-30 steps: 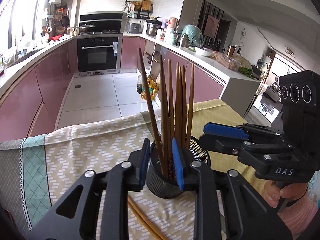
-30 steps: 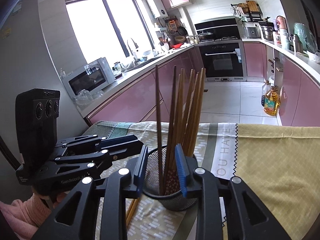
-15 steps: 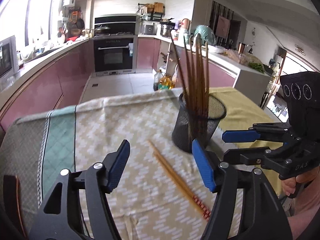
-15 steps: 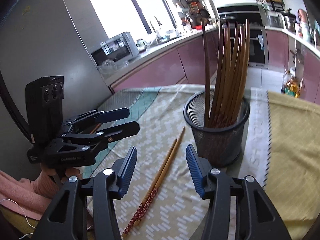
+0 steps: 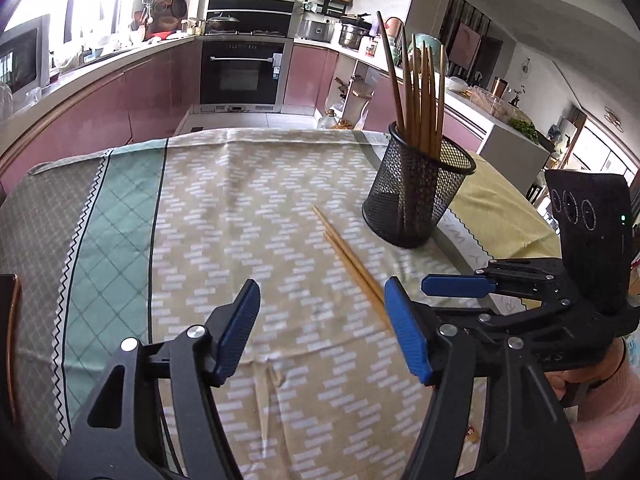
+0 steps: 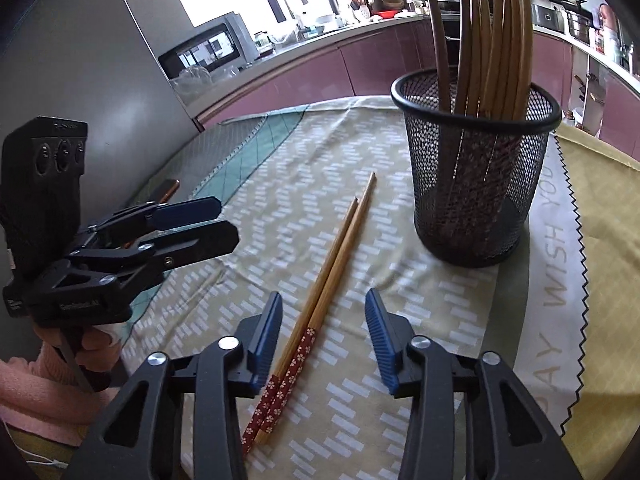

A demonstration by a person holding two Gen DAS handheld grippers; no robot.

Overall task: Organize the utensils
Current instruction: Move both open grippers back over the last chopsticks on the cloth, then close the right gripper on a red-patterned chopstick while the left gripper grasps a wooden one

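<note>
Scanning left to right:
cloth edge: grey and green checked band at far left of the tablecloth (image 5: 120, 216), patterned beige middle, plain yellow cloth (image 6: 600, 208) at right
left gripper (image 5: 320, 332): low over the beige cloth, jaws wide apart, nothing between the blue pads, nothing held; in the right wrist view it sits at left, gripped by a hand (image 6: 92, 344) in a pink sleeve
loose chopsticks (image 6: 332, 264): pair lying flat on the cloth, side by side and touching, red flowered ends near, bare tips pointing far toward the cup; near and left of the cup, not touching it
right gripper (image 6: 324, 336): just above the near end of the loose chopsticks, jaws closing, the patterned ends lie between the blue pads, pads not yet touching them; nothing lifted
cup (image 5: 416, 192): black mesh cup standing upright on the cloth, right of centre, at the border of beige and yellow
standing chopsticks (image 5: 420, 92): bundle of brown sticks upright in the cup, tips up, fanned slightly
printed strip (image 6: 560, 272): pale band with lettering right of the cup, zigzag edge against the yellow
background: pink kitchen cabinets, oven (image 5: 244, 68) far centre, microwave (image 6: 208, 48) at far left counter
</note>
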